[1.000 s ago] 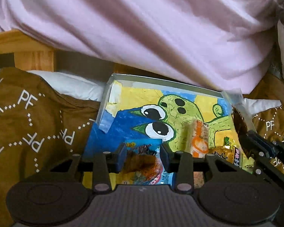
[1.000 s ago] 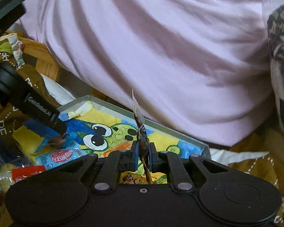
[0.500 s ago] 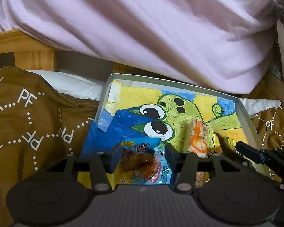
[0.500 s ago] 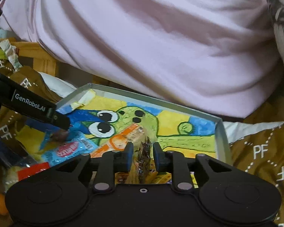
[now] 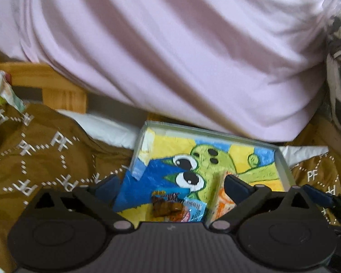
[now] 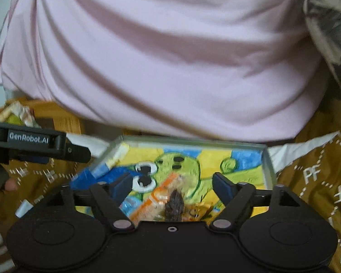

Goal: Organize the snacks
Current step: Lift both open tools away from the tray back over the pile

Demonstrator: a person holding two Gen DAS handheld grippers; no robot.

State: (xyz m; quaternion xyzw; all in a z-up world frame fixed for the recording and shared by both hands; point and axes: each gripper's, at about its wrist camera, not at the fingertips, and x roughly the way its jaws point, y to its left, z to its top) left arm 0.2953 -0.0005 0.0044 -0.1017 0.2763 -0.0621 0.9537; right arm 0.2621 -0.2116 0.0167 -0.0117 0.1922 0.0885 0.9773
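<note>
- left gripper (image 5: 171,183): jaws spread wide, gripping nothing
- brown snack piece (image 5: 166,207): lies between the left fingers, close to the body, on a blue wrapper (image 5: 194,210), inside the tray (image 5: 284,170) with a green cartoon print
- orange-and-white packet (image 5: 222,201): just inside the left gripper's right finger, in the tray
- right gripper (image 6: 171,183): jaws spread wide too, nothing pinched
- dark snack piece (image 6: 175,206): between the right fingers, in the tray, on the yellow wrappers (image 6: 199,211)
- pink shirt (image 6: 159,56): beyond the tray
- brown PF-print cloth (image 5: 45,159): either side
</note>
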